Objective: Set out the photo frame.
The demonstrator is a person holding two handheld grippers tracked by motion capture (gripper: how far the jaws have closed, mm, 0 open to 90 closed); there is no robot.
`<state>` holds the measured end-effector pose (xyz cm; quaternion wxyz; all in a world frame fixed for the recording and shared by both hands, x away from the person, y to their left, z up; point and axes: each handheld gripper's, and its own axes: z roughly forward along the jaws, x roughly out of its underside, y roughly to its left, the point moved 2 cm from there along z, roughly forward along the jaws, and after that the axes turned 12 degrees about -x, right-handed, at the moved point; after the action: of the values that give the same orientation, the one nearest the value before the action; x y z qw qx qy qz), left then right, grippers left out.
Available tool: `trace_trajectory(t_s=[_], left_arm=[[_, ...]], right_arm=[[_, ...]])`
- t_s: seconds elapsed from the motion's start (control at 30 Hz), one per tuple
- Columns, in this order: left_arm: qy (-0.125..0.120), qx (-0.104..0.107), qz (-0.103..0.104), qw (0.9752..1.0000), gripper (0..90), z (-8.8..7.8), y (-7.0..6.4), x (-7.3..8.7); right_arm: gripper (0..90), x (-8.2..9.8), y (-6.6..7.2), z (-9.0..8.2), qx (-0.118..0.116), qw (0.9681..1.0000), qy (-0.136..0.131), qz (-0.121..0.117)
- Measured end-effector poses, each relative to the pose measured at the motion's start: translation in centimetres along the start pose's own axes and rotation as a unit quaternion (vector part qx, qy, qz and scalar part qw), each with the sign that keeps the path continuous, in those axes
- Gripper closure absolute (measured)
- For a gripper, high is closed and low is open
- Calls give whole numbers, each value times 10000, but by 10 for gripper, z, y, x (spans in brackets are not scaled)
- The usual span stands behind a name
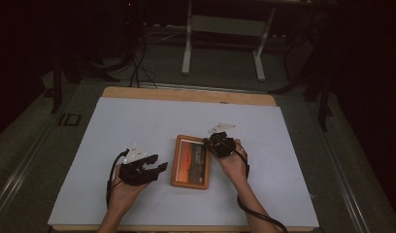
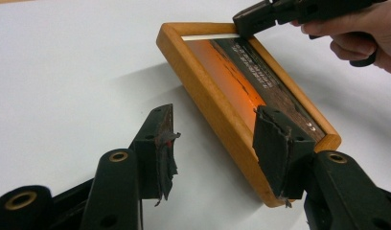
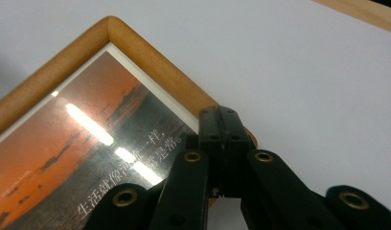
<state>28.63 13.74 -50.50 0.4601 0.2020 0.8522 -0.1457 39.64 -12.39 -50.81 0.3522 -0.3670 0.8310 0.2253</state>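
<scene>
A wooden picture frame (image 1: pixel 190 162) (image 2: pixel 222 79) (image 3: pixel 88 124) holding an orange sunset print with white lettering lies flat on the white sheet. My left gripper (image 1: pixel 158 163) (image 2: pixel 217 124) is just left of the frame, open, with nothing pressed between its jaws. In the left gripper view one jaw stands in front of the frame's near corner. My right gripper (image 1: pixel 209 141) (image 3: pixel 222 112) is shut, jaws together, its tip resting at the frame's far right corner; the left gripper view shows this gripper (image 2: pixel 242 21) on that corner too.
The white sheet (image 1: pixel 138 121) covers most of a wooden table (image 1: pixel 186 94). Behind the table, on the dim floor, are a white metal stand (image 1: pixel 220 43) and dark cables (image 1: pixel 137 65). Bare sheet lies around the frame on all sides.
</scene>
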Motion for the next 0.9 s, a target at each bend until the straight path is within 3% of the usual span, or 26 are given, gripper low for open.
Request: trace_trajectory(t_s=[0.43,0.9], left_arm=[[302,97,4,9995,467,6,0,2],[103,454,21,9989,386,2,-15,-4]], right_arm=[[900,12,-14,5,180,9994,200,208],[900,17,-17,7,158,9992,194,328]])
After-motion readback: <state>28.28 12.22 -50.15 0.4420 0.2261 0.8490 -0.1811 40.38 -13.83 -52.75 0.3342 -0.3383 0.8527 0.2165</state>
